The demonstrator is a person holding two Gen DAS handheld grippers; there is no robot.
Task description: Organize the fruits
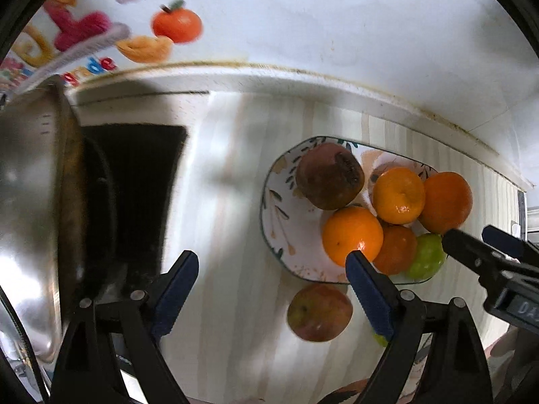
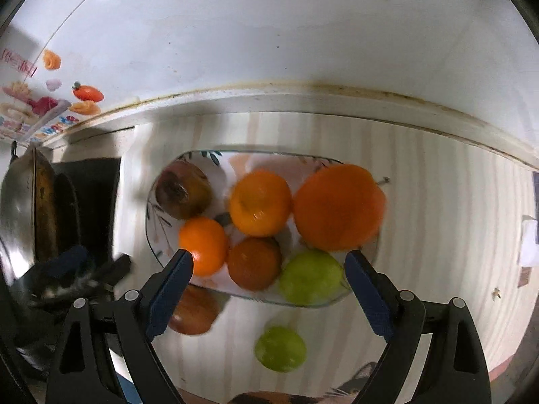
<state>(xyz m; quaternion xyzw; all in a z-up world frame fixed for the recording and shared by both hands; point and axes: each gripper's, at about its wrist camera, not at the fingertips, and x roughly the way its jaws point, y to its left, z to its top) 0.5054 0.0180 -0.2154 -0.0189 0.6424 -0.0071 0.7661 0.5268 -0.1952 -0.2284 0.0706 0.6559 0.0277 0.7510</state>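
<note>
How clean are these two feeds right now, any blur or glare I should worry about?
Left wrist view: fruit on the plate fairly sharp; steel bowl throws glare, wall stickers smeared. Right wrist view: big orange and loose green fruit motion-blurred. Both bow the counter edge.

The patterned plate (image 2: 153,235) is crowded with oranges and a green fruit (image 2: 311,277), leaving bare room only along its left side and far rim; in front of it a reddish apple (image 1: 320,313) and a loose green fruit (image 2: 280,348) lie on the striped table (image 2: 438,235); the table to the right is open; on the left a steel pot (image 1: 30,202) and a dark pan (image 2: 67,215) block the way; a wall (image 2: 269,33) closes the far side.
</note>
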